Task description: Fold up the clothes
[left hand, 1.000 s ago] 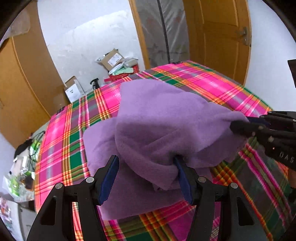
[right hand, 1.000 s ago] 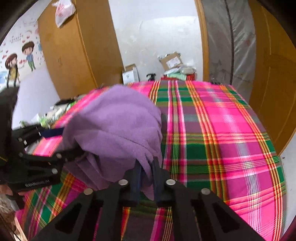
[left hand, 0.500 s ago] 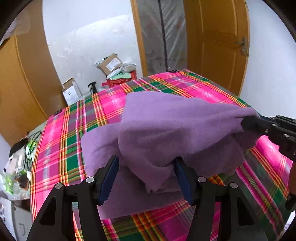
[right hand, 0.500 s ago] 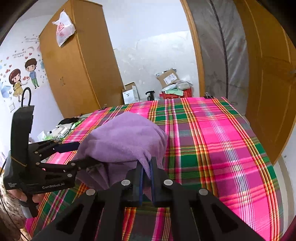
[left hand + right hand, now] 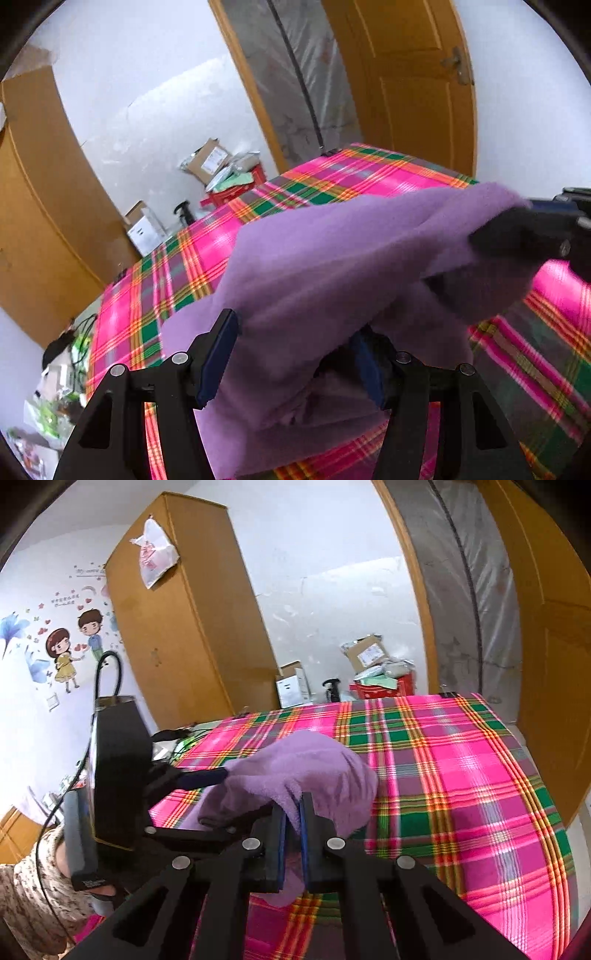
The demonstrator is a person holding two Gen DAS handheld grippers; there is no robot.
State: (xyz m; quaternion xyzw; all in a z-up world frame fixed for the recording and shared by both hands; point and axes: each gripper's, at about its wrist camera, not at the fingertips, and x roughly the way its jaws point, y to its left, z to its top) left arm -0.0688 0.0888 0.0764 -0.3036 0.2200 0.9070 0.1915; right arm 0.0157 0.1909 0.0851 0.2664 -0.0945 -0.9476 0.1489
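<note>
One plaid bedspread (image 5: 461,775) beside wooden wardrobe (image 5: 177,635)

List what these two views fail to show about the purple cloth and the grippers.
- Left gripper: the purple cloth drapes over its fingertips; grip unclear, left wrist view.
- Garment type: bunched, unreadable in both views.
- Right gripper: blurred in the left wrist view.

Purple fleece garment (image 5: 332,266) hangs bunched (soft, rumpled) above the bed.

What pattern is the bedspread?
The bedspread is pink, green and orange plaid, clearest in the right wrist view.
</note>
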